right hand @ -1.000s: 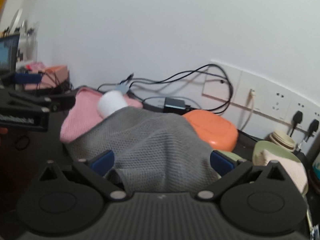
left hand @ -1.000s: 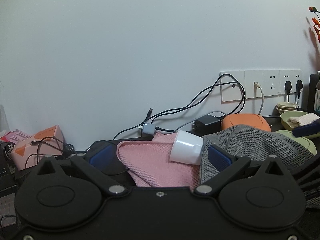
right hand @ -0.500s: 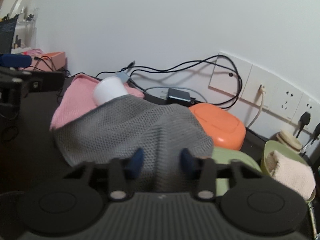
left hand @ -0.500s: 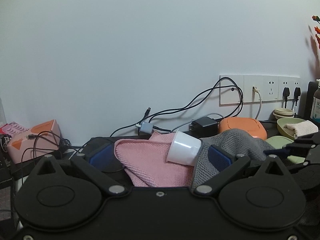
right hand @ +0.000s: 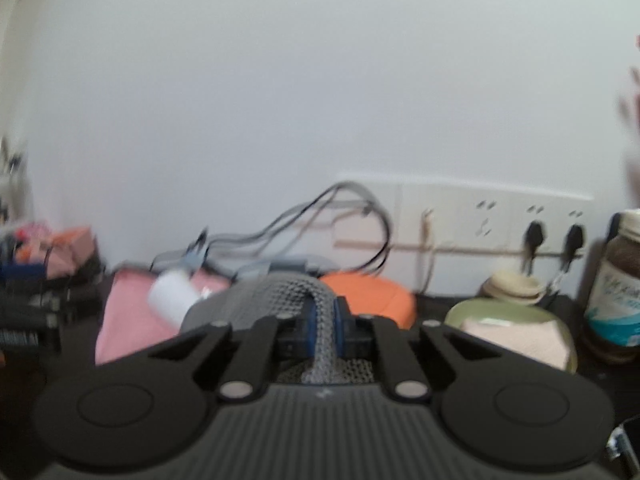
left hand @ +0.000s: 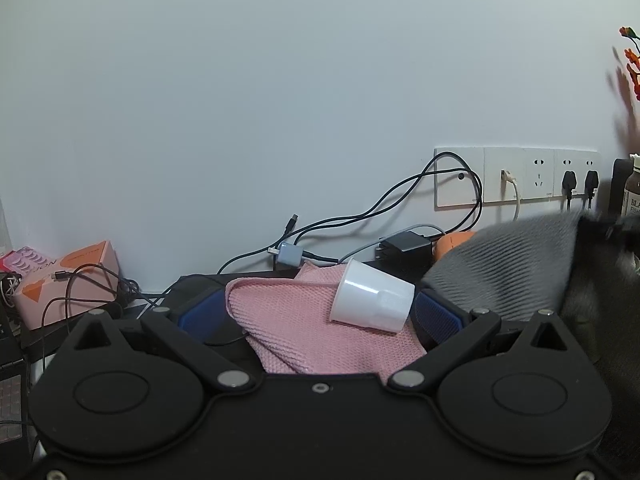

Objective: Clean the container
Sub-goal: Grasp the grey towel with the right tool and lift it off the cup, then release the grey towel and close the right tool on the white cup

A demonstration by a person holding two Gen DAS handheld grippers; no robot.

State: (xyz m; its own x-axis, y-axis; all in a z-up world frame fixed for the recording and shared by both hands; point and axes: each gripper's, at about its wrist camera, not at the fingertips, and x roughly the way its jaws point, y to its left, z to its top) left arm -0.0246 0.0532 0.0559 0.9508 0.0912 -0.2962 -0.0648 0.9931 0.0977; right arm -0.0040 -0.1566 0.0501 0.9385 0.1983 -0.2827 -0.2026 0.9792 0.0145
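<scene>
The right gripper (right hand: 323,326) has just closed, its fingers pinching a fold of grey cloth (right hand: 280,300) at frame centre. The left gripper (left hand: 316,310) stands open around the tipped white cup (left hand: 370,300) on pink cloth (left hand: 304,328), seemingly untouched.

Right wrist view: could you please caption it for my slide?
Right gripper shut on a grey cloth beside a white cup.

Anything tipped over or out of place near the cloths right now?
Yes: the white cup lies on its side on the pink cloth, between the open left gripper fingers. Right gripper pinches the grey cloth.
</scene>
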